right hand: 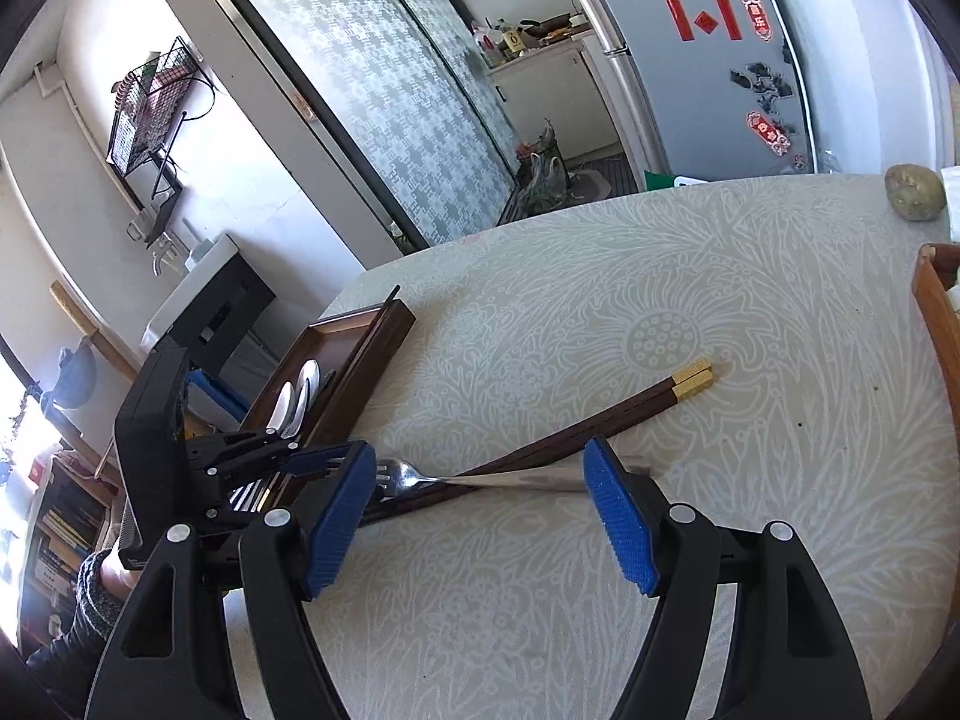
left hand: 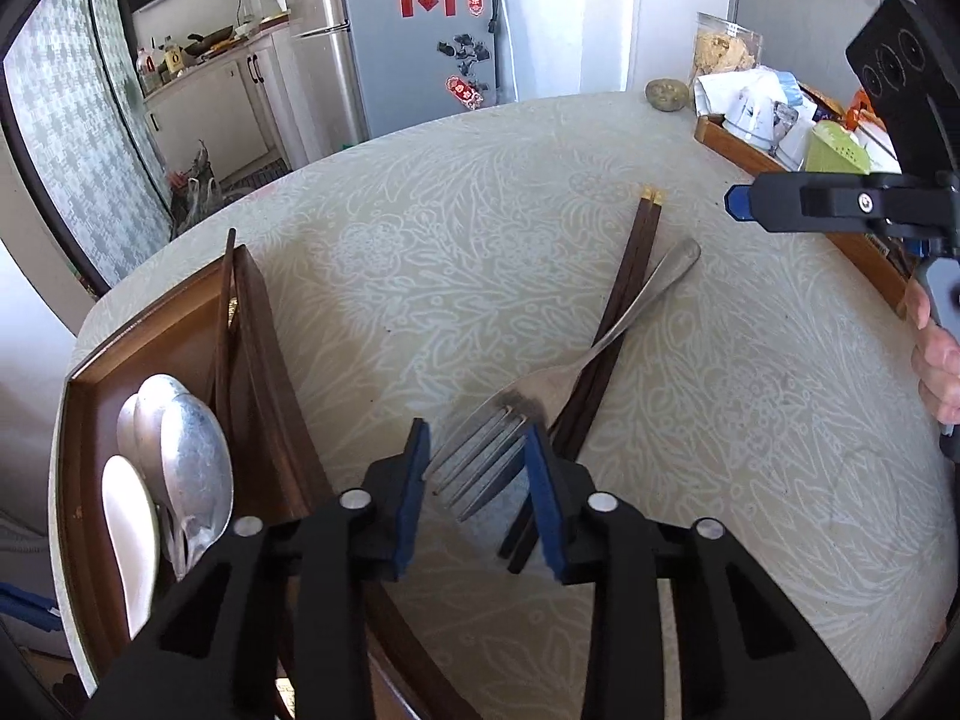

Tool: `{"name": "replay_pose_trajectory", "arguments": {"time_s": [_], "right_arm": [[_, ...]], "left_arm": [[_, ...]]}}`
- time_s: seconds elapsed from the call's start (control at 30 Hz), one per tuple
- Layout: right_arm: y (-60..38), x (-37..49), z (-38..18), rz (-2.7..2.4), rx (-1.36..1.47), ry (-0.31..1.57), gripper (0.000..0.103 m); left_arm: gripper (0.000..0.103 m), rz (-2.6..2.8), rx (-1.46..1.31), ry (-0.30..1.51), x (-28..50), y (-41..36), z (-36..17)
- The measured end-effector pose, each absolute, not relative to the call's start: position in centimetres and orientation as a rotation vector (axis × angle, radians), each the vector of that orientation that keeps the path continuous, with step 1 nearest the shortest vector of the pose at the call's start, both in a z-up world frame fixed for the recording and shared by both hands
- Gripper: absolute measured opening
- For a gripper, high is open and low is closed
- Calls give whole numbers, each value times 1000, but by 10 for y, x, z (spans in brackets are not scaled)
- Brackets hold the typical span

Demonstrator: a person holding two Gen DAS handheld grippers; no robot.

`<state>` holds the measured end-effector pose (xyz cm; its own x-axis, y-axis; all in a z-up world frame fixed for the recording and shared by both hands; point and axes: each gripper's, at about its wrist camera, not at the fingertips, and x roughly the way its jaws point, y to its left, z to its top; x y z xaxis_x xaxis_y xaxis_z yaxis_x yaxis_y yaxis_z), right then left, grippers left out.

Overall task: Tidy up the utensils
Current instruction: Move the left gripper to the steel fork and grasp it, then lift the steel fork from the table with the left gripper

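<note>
A steel fork (left hand: pixel 600 336) lies across a pair of dark chopsticks (left hand: pixel 630 300) with gold ends on the patterned table (left hand: pixel 480 210). My left gripper (left hand: pixel 480 462) is down over the fork's tines, and its blue pads touch both sides of the fork's head. My right gripper (right hand: pixel 480 510) is open above the fork's handle (right hand: pixel 522 477) and the chopsticks (right hand: pixel 600 426), which pass between its pads untouched. At the left, a brown wooden tray (left hand: pixel 270 360) holds metal spoons (left hand: pixel 192 468), a white spoon (left hand: pixel 129 528) and a chopstick (left hand: pixel 227 312).
A second wooden tray (left hand: pixel 738 150) full of packets and cups stands at the back right. A round brownish lump (left hand: pixel 666 95) sits near the table's far edge. A person's hand (left hand: pixel 936 360) holds the right gripper. A grey fridge (left hand: pixel 420 30) stands behind the table.
</note>
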<state>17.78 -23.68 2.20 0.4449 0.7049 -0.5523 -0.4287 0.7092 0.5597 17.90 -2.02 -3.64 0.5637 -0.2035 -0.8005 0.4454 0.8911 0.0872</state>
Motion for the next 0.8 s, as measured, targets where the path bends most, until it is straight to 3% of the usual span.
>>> {"name": "replay_pose_trajectory", "arguments": {"time_s": [0.1, 0.2, 0.8], "right_arm": [[-235, 182, 10, 676, 359, 917, 73], [-239, 185, -2, 644, 391, 967, 73], [-258, 185, -22, 541, 657, 1030, 70]], "left_arm": [[27, -375, 357, 854, 167, -27, -36], [9, -403, 345, 861, 161, -30, -40], [3, -486, 329, 733, 127, -54, -21]]}}
